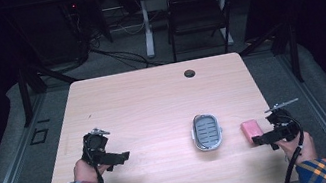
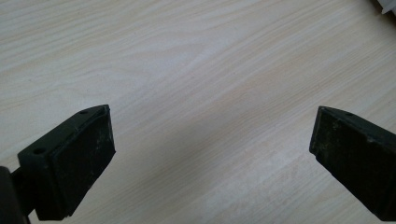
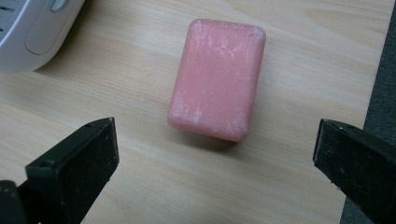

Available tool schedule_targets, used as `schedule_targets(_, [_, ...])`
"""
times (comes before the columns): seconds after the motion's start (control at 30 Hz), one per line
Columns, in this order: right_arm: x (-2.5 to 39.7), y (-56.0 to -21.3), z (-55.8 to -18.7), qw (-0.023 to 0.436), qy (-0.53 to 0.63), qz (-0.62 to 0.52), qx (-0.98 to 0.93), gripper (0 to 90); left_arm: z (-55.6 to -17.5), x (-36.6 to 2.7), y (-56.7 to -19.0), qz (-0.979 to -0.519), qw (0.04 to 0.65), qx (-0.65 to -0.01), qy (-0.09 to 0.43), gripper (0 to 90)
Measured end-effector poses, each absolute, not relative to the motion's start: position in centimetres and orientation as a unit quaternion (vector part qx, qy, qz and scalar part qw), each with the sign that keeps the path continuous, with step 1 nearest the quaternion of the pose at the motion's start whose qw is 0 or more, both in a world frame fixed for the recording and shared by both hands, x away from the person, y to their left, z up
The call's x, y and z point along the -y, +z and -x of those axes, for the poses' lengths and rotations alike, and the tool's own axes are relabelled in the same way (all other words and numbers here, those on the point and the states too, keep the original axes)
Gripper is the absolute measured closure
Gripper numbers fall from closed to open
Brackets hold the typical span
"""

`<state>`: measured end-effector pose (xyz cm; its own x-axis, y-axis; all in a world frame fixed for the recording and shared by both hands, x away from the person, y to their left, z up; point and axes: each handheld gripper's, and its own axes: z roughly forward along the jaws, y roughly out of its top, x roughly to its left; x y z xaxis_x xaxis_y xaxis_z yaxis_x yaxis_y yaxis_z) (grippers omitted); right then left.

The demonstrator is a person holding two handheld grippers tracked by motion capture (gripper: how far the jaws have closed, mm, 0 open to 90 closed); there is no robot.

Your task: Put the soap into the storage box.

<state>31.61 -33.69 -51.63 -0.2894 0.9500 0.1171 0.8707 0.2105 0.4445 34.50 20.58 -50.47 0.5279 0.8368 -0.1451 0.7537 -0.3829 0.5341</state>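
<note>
Right tool [image 3: 215,154] agape over pink soap [image 3: 217,77], pale wooden table [image 1: 153,103].

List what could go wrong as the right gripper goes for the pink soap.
The pink soap lies near the table's right edge; a nudge from the open right gripper might push it off. Its rounded, smooth-looking sides could slip from a grip. The soap dish sits close, so a sideways sweep may knock it.

No lettering, brand, number or sign can be read anywhere: the pink soap bar [image 3: 217,78] is plain, with pale scuffs on its face, the grey-and-white soap dish [image 1: 206,131] carries no readable mark, and the wooden tabletop [image 1: 153,103] bears no label.
</note>
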Motion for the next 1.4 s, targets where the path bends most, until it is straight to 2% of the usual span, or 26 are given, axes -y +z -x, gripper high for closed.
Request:
schedule_targets(0.67, [33.1, -51.6, -31.8, 0.093, 0.209, -0.584, -0.779, 0.1, -34.5, -20.3, -50.6, -0.836, 0.264, -0.472, 0.097, 0.0])
schedule_targets(1.4, [32.0, -51.5, -34.2, 0.088, 0.199, -0.594, -0.775, 0.0, -34.6, -20.1, -50.6, -0.839, 0.260, -0.468, 0.098, 0.0])
